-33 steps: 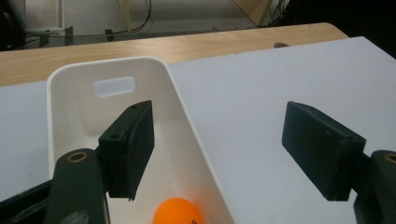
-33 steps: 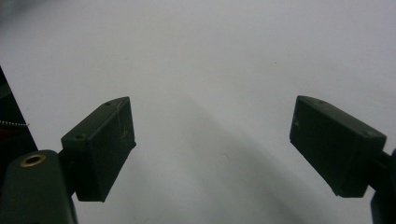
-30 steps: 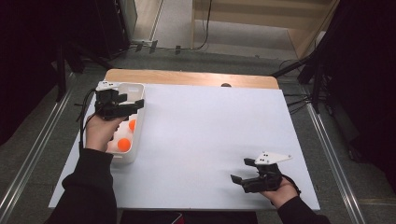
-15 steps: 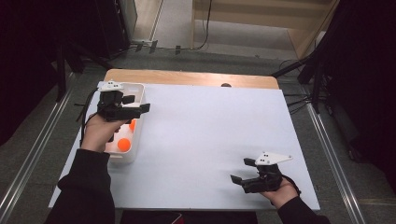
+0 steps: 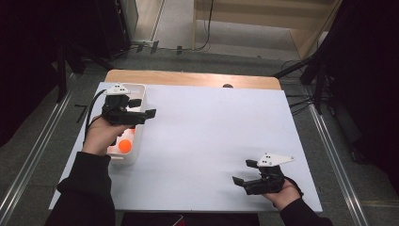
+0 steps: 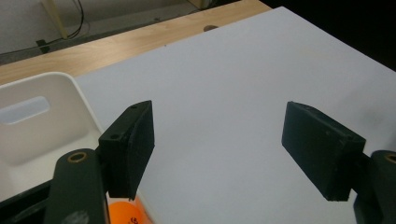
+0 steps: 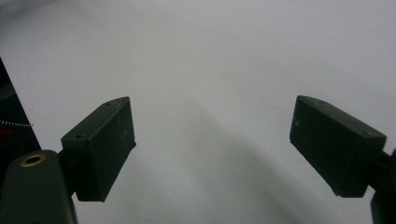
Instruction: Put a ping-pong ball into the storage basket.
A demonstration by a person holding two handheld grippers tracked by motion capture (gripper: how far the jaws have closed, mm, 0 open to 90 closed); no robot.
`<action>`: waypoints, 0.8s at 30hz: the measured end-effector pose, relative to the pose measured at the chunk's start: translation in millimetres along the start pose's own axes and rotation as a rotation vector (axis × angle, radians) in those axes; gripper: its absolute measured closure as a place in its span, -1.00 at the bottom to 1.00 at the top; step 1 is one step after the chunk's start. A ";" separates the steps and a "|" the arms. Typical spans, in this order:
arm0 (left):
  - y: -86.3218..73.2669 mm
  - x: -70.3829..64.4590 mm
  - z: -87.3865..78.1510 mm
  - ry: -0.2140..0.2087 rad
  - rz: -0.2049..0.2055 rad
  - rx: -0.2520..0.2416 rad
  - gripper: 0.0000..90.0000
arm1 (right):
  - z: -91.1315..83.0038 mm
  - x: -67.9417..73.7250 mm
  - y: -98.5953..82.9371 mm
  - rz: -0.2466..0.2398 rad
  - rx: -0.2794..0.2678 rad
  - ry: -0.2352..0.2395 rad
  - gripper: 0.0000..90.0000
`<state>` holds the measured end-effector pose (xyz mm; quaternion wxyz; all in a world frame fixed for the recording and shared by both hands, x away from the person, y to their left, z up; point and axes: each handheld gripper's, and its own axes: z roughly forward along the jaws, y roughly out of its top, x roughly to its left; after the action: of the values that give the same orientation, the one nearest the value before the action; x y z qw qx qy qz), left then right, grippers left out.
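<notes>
Left tool hangs over the right rim of the white bin, jaws spread wide with nothing between them — released. In the left gripper view the same tool points past the bin onto the bare white counter. An orange ball lies inside the bin at its near end, just beside the person's left hand; a second orange patch shows under the tool, too hidden to tell what it is. In the left gripper view the ball peeks out below the left jaw, not touching it.

Right tool sits well apart from the bin, low over the counter near its front right corner — jaws spread, empty. Right gripper view: the tool is released over plain white counter.
</notes>
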<state>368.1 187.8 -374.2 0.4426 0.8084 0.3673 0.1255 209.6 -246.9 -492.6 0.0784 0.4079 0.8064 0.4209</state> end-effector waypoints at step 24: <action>-13.2 -17.3 -2.2 -0.113 0.051 0.007 -0.42 | -0.3 0.4 0.0 0.000 0.000 0.001 -0.72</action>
<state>348.4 181.5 -381.5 0.4565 0.8247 0.3215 0.0896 209.2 -246.7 -492.3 0.0779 0.4076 0.8065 0.4211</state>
